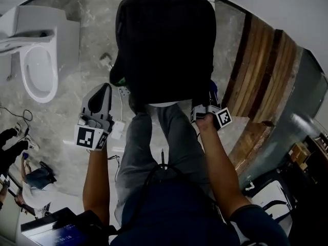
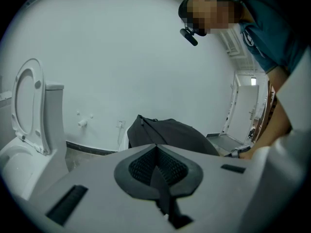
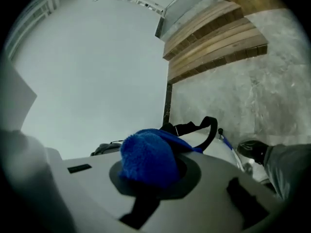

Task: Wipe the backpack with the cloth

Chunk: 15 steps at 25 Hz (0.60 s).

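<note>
The person's dark-shirted chest (image 1: 169,214) fills the 6 o'clock edge of the head view, grey trousers (image 1: 154,142) running up from it; both forearms reach toward 12 o'clock.

The black backpack (image 1: 166,40) sits at 12 o'clock of that view, lying on a white rounded support (image 1: 164,105) whose rim peeps out at its 6 o'clock side; what that support is I cannot tell. The blue cloth (image 3: 148,159) is bunched and pinched between the jaws of the right tool (image 3: 150,171), which are clamped on it; a black strap (image 3: 206,130) of the backpack loops just past it. In the head view the right tool (image 1: 209,99) meets the backpack's 5 o'clock corner, a sliver of blue showing there.

The left tool (image 2: 158,166) has its jaws pressed together with nothing between them; it is held just beside the backpack's 8 o'clock corner, not touching it.

A white toilet (image 1: 38,60) with its lid up stands at 10 o'clock; wooden boards (image 1: 261,70) lie at 2 o'clock; grey marbled floor (image 1: 87,14) spreads between.
</note>
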Motion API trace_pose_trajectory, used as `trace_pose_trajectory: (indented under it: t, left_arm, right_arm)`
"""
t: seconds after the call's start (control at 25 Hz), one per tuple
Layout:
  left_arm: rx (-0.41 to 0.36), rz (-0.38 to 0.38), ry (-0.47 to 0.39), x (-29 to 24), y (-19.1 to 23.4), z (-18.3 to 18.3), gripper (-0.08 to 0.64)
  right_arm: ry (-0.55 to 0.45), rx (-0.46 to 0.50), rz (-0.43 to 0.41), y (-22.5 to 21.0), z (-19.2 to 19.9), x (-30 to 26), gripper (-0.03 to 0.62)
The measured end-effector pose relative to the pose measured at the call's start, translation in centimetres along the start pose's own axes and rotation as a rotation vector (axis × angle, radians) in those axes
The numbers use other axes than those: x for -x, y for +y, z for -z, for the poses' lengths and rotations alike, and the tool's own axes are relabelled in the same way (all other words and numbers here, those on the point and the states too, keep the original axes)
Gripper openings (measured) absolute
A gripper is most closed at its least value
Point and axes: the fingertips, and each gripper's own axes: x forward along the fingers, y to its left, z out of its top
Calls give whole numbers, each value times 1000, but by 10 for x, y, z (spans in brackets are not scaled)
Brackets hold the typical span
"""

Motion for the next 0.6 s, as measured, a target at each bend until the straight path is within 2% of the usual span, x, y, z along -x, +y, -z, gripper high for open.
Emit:
trace_pose_trajectory:
  t: [0.04, 0.08, 0.12, 0.28, 0.4, 0.44, 0.52, 0.6]
  left_arm:
    - [-2, 3, 0, -2, -2, -2, 3]
    - [-5, 6, -1, -3, -3, -3, 3]
    - [-7, 8, -3, -4, -4, -5, 3]
    - [-9, 7, -15, -3, 0, -8, 3]
    - [-3, 1, -15, 0, 1, -7, 3]
    - [0, 1, -19, 0, 1, -8, 3]
    - [6, -3, -34, 2, 5, -11, 3]
    - [14, -11, -39, 6, 10, -11, 3]
  right_arm:
    - [3, 0, 2, 5, 2, 9, 18]
    - [19, 40, -4, 16, 3, 17, 18]
    - [52, 134, -29, 35, 6, 23, 18]
    - [207, 740, -205, 123, 44, 19, 18]
    - [238, 998, -228, 141, 65, 20, 18]
    - [257, 1075, -260, 147, 77, 25, 18]
    - [357, 1257, -370, 153, 127, 36, 18]
    - [516, 1435, -494, 145, 198, 46, 18]
